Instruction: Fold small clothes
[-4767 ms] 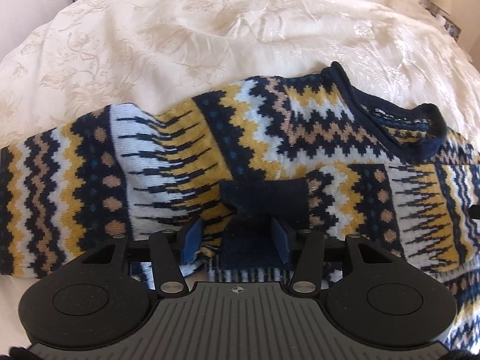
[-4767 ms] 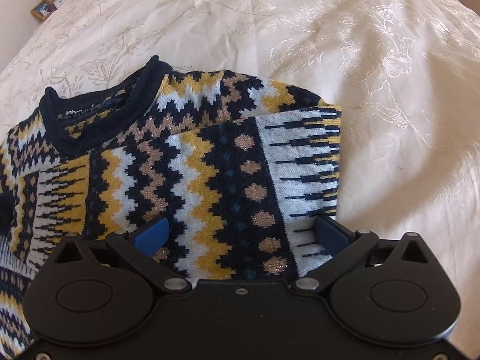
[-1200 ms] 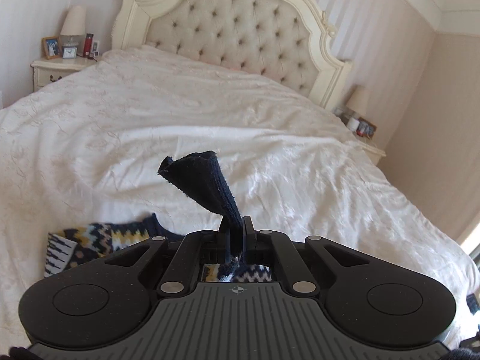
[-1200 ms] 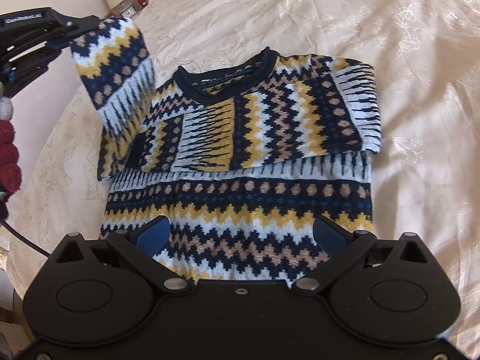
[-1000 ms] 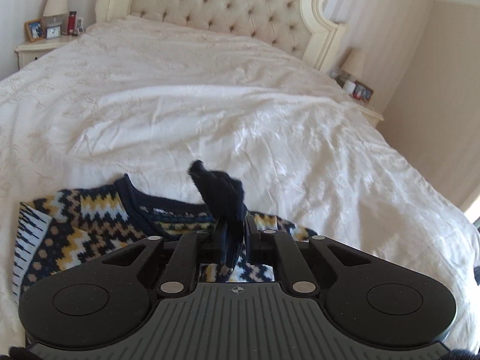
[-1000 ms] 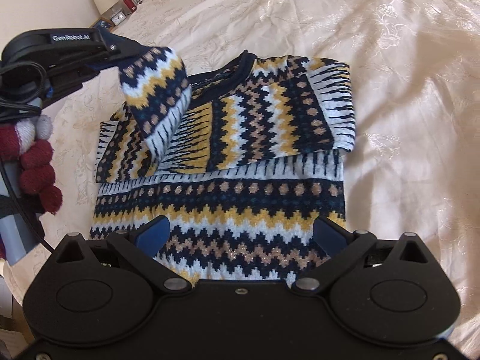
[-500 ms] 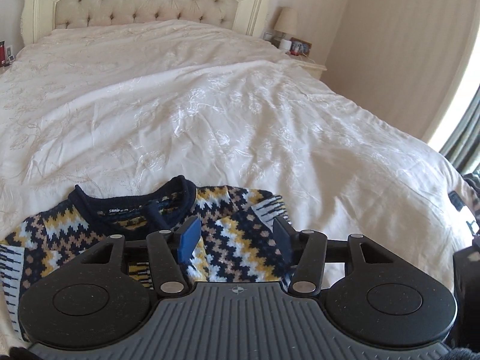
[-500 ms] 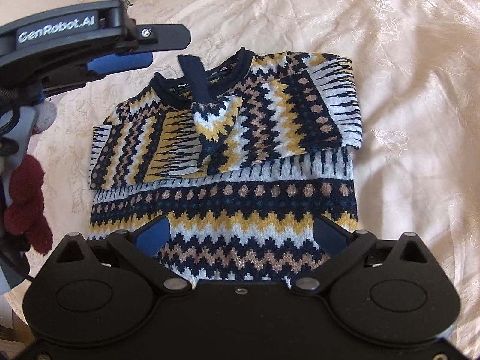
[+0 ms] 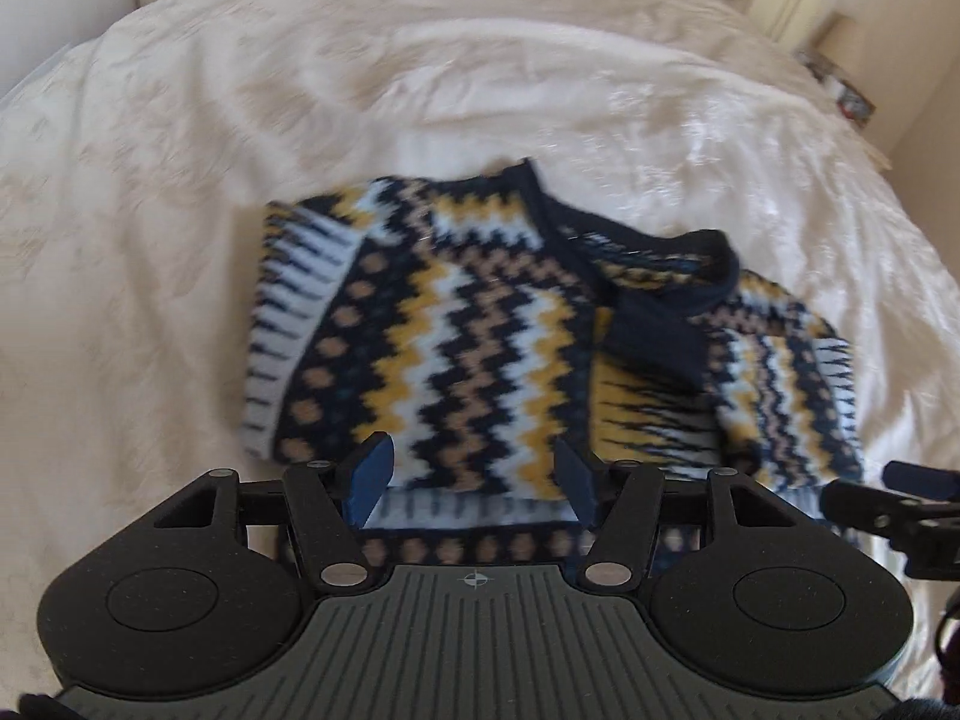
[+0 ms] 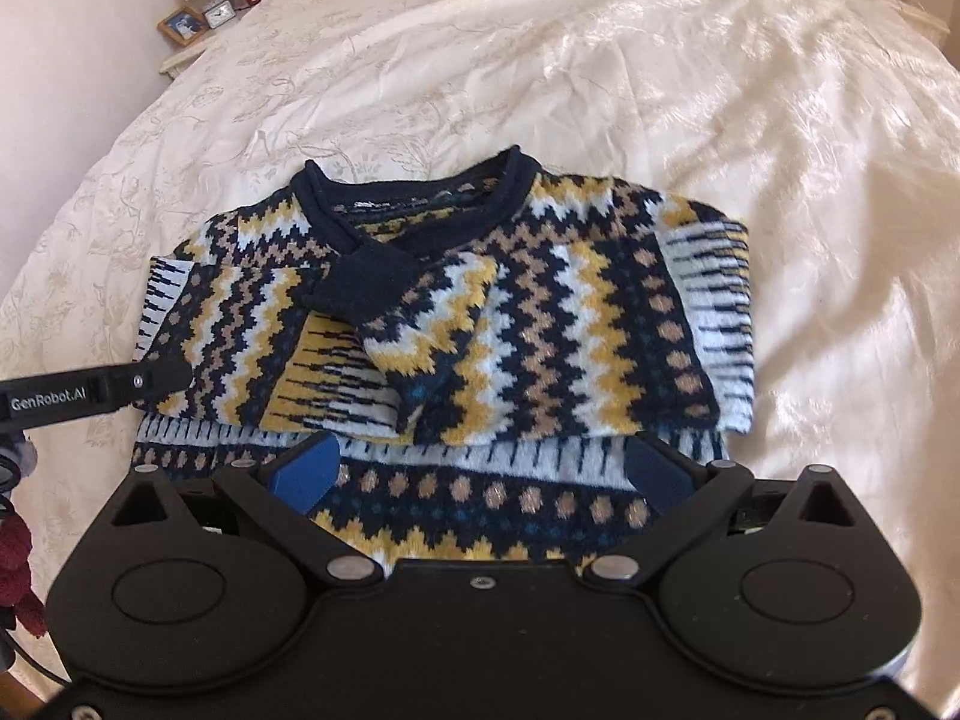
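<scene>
While both tools hang just above the garment, the right tool point(image 10: 477, 471) has its blue-padded jaws spread wide with nothing between them, over the lower body of the navy, mustard, tan and white zigzag-knit sweater point(image 10: 540, 324). The left tool point(image 9: 474, 477) is likewise parted and empty, over the sweater's left side; its black finger point(image 10: 120, 387) shows at the left border of the right wrist view. The sweater lies flat on the cream embroidered bedspread point(image 10: 600, 60), toward the near edge of the bed, with both sleeves folded across the chest. The navy cuff point(image 10: 366, 282) of one sleeve lies just below the navy neckline point(image 10: 414, 192). Beyond the bed's far left corner stands a cream nightstand point(image 10: 180, 57) carrying small items.
</scene>
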